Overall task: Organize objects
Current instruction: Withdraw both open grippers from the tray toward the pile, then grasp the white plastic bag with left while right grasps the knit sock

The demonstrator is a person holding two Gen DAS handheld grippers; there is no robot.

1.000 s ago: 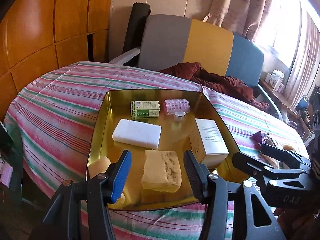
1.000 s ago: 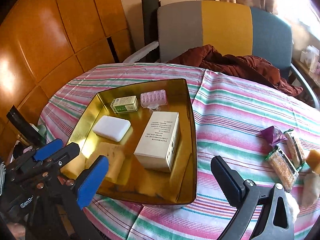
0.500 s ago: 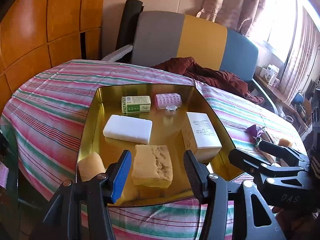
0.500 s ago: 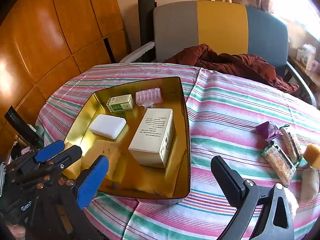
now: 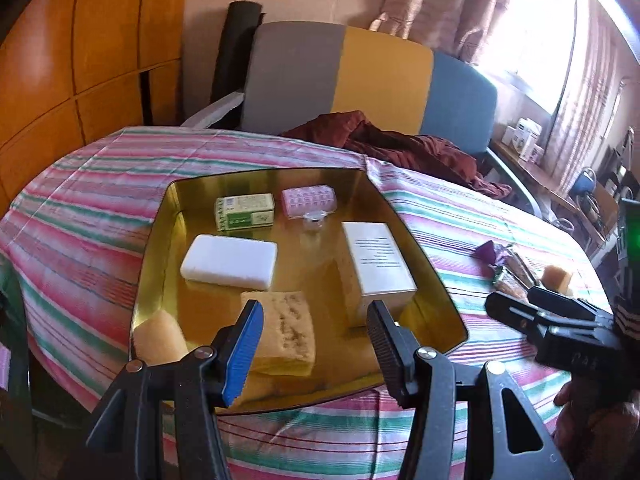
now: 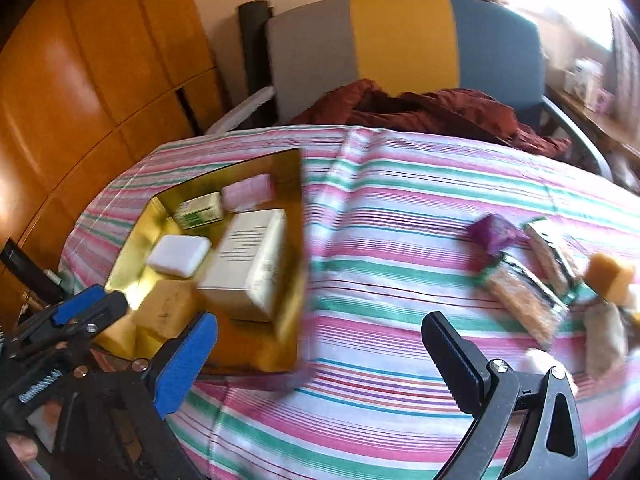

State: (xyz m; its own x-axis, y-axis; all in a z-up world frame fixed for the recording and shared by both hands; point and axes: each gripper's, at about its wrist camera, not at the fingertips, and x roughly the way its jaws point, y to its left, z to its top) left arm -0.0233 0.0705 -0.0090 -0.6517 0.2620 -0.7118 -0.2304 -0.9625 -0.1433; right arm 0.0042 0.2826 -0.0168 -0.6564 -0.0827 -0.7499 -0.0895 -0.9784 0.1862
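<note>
Striped cloth [image 6: 400,208] in pink, green and white covers the round table under both my grippers. My left gripper [image 5: 314,344] hangs partly open over the near edge of the gold tray [image 5: 160,248], gripping nothing; the yellow sponge [image 5: 282,330] lies in line with the gap but below it, untouched, porous and blocky, its long axis running near to far. My right gripper [image 6: 318,354] stands wide open over bare cloth to the right of the tray, and it too holds nothing.

Outward from the left jaws, the tray is shiny metal with raised walls. A white box [image 5: 376,268] with printed text lies flat on its right side, long axis pointing away from me. Left of it rests a smooth white bar [image 5: 229,262] with rounded corners, lying crosswise. At the far end sit a small green-and-white carton [image 5: 245,211] and a pink pill organiser [image 5: 308,200], side by side. A rounded pale sponge [image 5: 158,338] fills the near left corner.

Right of the tray, well apart, lie a crumpled purple wrapper [image 6: 494,232], two clear-wrapped snack bars [image 6: 520,300] and a tan cube [image 6: 610,278], all blurred.
</note>
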